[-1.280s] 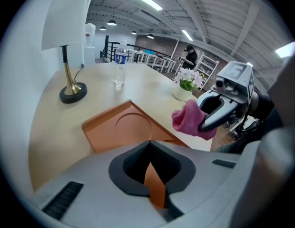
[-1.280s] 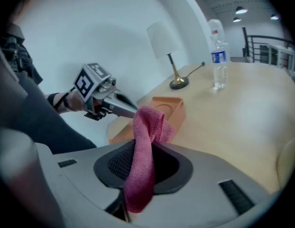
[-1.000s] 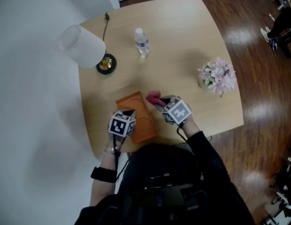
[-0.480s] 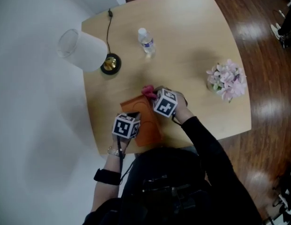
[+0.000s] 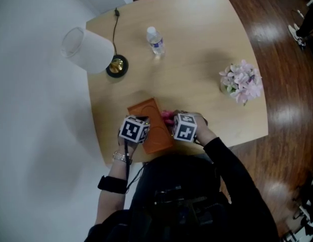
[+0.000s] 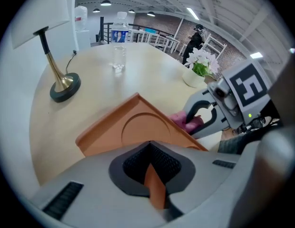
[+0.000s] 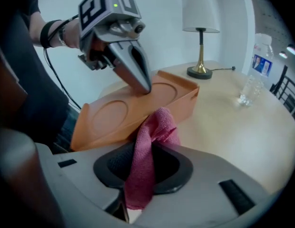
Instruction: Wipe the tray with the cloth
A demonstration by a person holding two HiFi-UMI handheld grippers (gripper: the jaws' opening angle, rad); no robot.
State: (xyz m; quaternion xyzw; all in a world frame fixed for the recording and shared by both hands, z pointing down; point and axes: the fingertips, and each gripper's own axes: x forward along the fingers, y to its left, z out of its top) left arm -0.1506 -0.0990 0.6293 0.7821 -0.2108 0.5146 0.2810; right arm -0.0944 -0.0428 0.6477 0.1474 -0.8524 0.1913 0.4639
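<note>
An orange tray [image 5: 149, 127] with round recesses lies near the table's front edge. My left gripper [image 5: 141, 121] is shut on its long rim, and a strip of that orange rim [image 6: 154, 191] shows between the jaws. In the right gripper view the tray [image 7: 128, 110] sits tilted under the left gripper [image 7: 135, 77]. My right gripper [image 5: 172, 121] is shut on a pink cloth [image 7: 150, 146], which hangs out of the jaws against the tray's right side. The cloth [image 6: 185, 122] also shows in the left gripper view, beside the tray.
On the wooden table [image 5: 197, 49] a white-shaded lamp [image 5: 91, 52] with a brass base and its cord stand at the back left. A clear water bottle [image 5: 155, 41] is at the back middle. A pot of pink flowers [image 5: 241, 82] is at the right.
My right gripper has swung with the cloth from the tray's far end down to its right side and has rolled. The left gripper has kept its hold on the tray.
</note>
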